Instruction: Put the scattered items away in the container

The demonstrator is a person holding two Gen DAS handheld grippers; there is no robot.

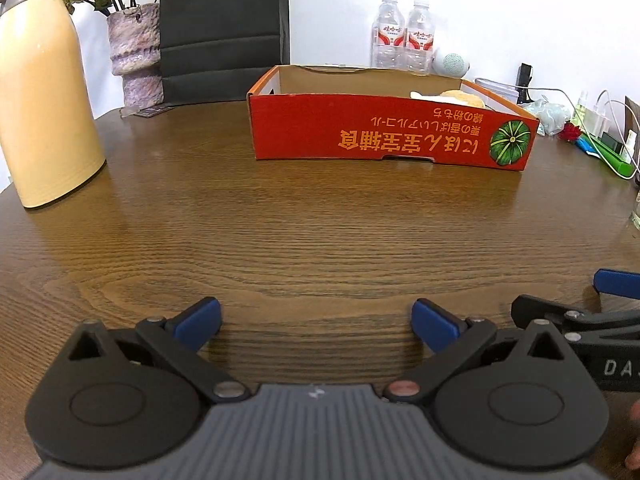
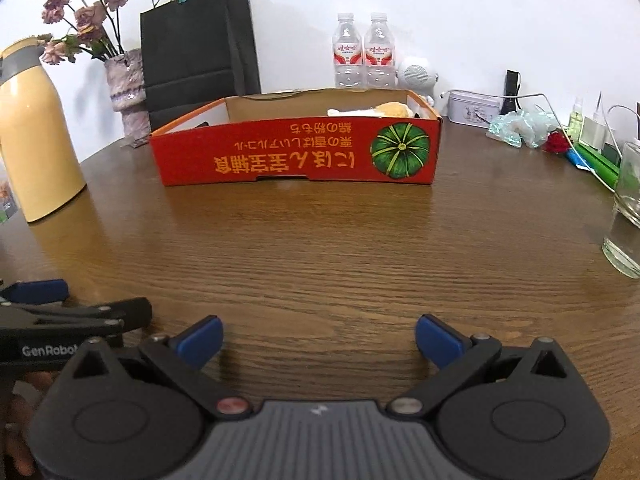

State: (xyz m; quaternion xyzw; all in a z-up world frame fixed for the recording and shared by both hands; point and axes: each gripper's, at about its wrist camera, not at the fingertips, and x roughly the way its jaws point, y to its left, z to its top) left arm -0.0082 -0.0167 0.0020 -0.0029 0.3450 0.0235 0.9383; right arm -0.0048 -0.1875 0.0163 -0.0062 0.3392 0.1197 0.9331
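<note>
Wooden table (image 1: pixel 320 220), red box (image 1: pixel 384 128), thermos (image 1: pixel 44 92)

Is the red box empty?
No. Something pale yellow and white shows above the red box's front wall, at its right end.

Left gripper (image 1: pixel 316 322), jaws apart, faces red box (image 1: pixel 384 130).

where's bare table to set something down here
The widest bare patch lies between both grippers and the red box, bordered left by the yellow flask. Right edge is crowded: a glass, cables and a green item. Behind the box: bottles, bag, vase.
</note>
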